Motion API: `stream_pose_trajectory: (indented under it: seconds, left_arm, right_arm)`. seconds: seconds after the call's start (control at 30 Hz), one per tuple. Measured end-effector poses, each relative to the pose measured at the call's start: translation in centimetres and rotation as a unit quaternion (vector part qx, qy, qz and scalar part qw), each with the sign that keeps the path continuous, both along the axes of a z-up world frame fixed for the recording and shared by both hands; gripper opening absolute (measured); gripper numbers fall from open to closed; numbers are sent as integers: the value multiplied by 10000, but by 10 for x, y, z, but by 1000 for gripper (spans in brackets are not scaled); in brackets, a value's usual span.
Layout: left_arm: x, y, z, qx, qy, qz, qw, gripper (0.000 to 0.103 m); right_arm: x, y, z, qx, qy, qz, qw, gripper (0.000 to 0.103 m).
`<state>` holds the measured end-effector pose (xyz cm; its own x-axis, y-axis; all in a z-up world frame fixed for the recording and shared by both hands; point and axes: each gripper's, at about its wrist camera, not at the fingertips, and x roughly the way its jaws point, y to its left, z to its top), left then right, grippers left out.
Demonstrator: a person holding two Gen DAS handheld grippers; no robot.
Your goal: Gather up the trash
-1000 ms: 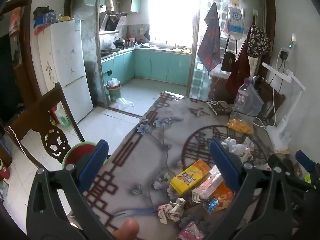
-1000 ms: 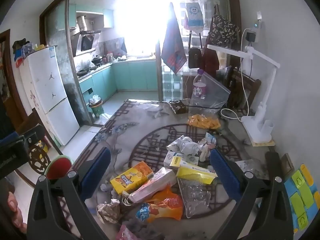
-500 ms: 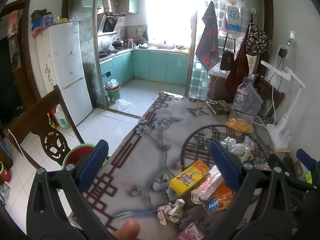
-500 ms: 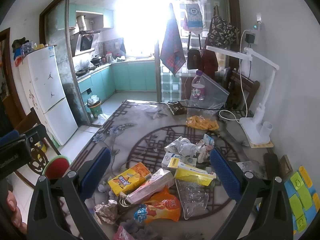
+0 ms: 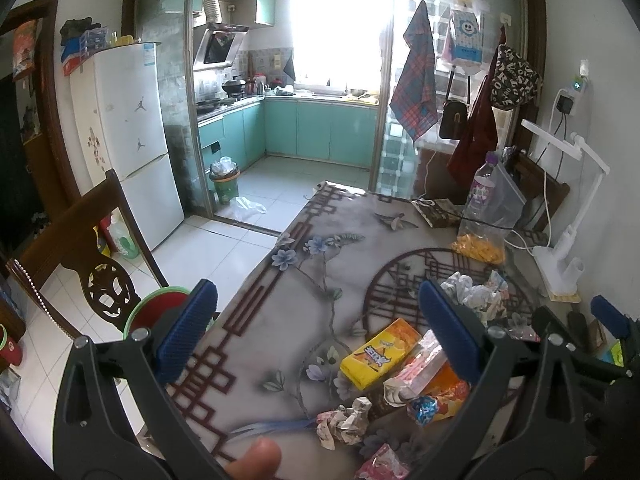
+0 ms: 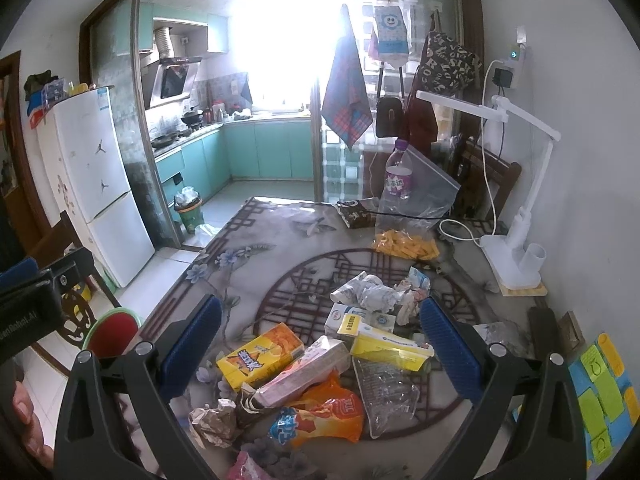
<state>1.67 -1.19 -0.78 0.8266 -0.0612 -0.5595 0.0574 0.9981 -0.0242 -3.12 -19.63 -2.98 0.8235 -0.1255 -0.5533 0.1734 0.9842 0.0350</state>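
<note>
A pile of trash lies on the patterned table (image 6: 256,264): a yellow-orange drink carton (image 6: 260,355), a pink wrapped pack (image 6: 304,372), an orange snack bag (image 6: 320,416), a yellow-white box (image 6: 388,346), crumpled paper (image 6: 370,294) and a paper ball (image 6: 212,420). My right gripper (image 6: 320,344) is open and empty above the pile. My left gripper (image 5: 318,332) is open and empty over the table's left part; the carton (image 5: 380,354) and a paper ball (image 5: 344,420) lie to its lower right.
A white desk lamp (image 6: 516,216) with cable, a plastic bottle (image 6: 398,180) and a clear bag of yellow snacks (image 6: 404,242) stand at the table's back right. A wooden chair (image 5: 80,248) and a red-green bin (image 5: 156,308) are left of the table. Sticky notes (image 6: 600,392) lie at right.
Both grippers have risen and drawn back slightly, so the views shift a little. Both stay open. Nothing on the table has moved.
</note>
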Motion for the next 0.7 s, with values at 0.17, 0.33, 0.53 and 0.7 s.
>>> stream_pose_trajectory:
  seconds: [0.17, 0.33, 0.53, 0.7]
  left_arm:
    - [1, 2, 3, -17, -20, 6, 10000, 99]
    - [2, 5, 5, -15, -36, 37, 10000, 99]
    - [2, 7, 5, -3, -29, 48, 10000, 99]
    - [2, 7, 4, 1, -40, 49, 10000, 99]
  right_arm:
    - [1, 1, 0, -15, -3, -24, 10000, 96]
    - [1, 1, 0, -29, -7, -13, 10000, 96]
    - [3, 2, 1, -34, -3, -7, 10000, 96]
    - [3, 2, 0, -20, 2, -18, 10000, 96]
